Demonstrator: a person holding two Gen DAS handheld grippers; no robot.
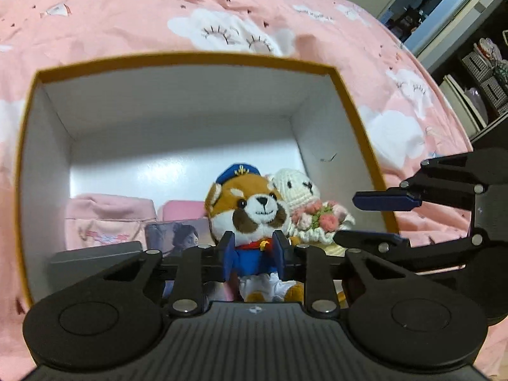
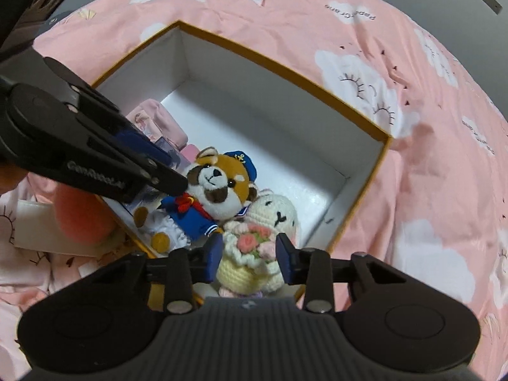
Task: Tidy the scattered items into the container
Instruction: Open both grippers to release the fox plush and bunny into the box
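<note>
While over box [image 1: 190,57] of fox plush [image 1: 250,206] and crochet bunny [image 1: 298,188], left tool [image 1: 254,250] closed, right tool [image 2: 249,254] apart

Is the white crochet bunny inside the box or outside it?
Inside. The bunny sits within the box walls, beside the fox plush.

Each gripper [image 1: 254,255] is black plastic with blue finger pads [image 2: 213,255], silver screws, a ribbed base, and white lettering.
</note>
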